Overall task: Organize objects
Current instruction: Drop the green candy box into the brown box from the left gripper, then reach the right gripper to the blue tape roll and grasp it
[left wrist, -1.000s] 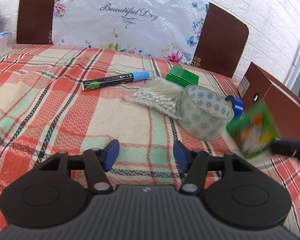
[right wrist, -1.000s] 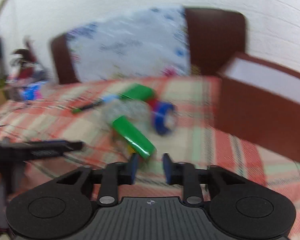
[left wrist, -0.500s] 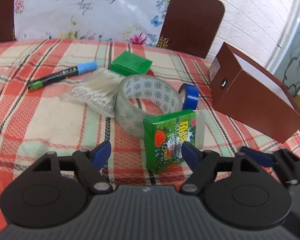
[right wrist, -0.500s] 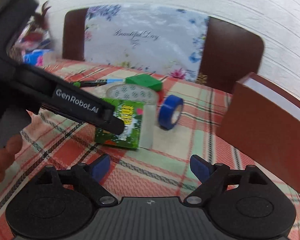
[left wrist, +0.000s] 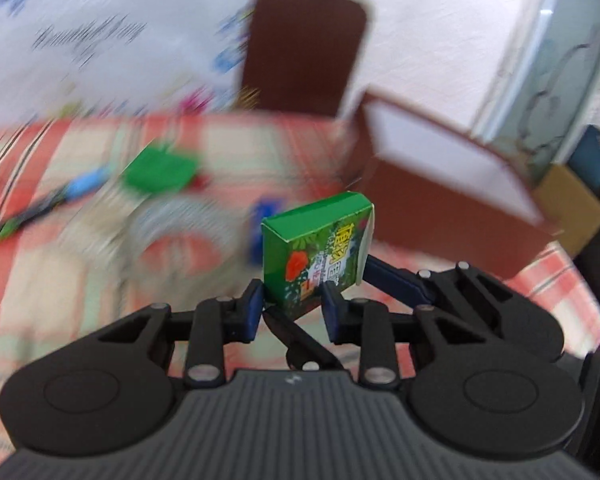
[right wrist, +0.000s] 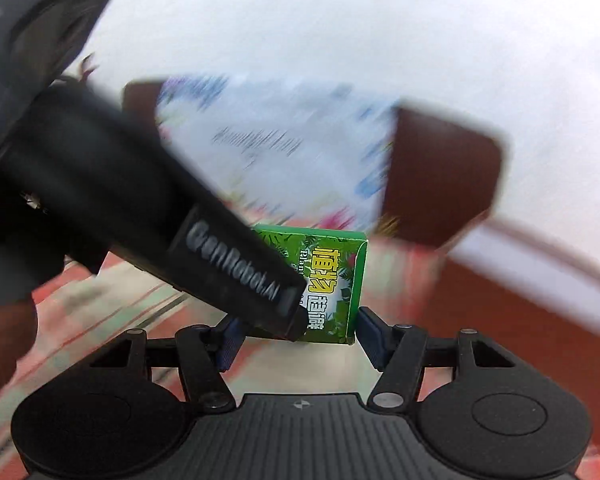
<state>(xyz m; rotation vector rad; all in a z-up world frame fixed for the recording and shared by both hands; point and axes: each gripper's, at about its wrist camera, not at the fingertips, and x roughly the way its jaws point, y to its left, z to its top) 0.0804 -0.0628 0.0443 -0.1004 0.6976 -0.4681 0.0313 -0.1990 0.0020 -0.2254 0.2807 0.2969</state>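
Note:
A small green printed box [left wrist: 316,248] hangs above the plaid tablecloth [left wrist: 80,280]. My left gripper [left wrist: 293,308] pinches its lower corner between the blue pads, its jaws still closing. In the right wrist view the same green box [right wrist: 332,280] sits between the pads of my right gripper [right wrist: 300,340]. Those jaws are closing too and stand close to its sides without a clear press. The left gripper's black finger [right wrist: 236,272] crosses the box's left half and hides my right gripper's left pad. The right gripper's fingers [left wrist: 392,280] flank the box from below.
An open brown box [left wrist: 440,200] with a white inside stands just right of the green box. Blurred on the cloth to the left lie a flat green box [left wrist: 160,172], a marker [left wrist: 60,196], a clear tape roll [left wrist: 180,220] and a blue tape roll [left wrist: 266,220]. Brown chair backs [left wrist: 304,44] stand behind.
The left gripper's jaws came in onto the green box, which stood on the cloth, and lifted it up toward the brown box. The right gripper's jaws narrowed around it.

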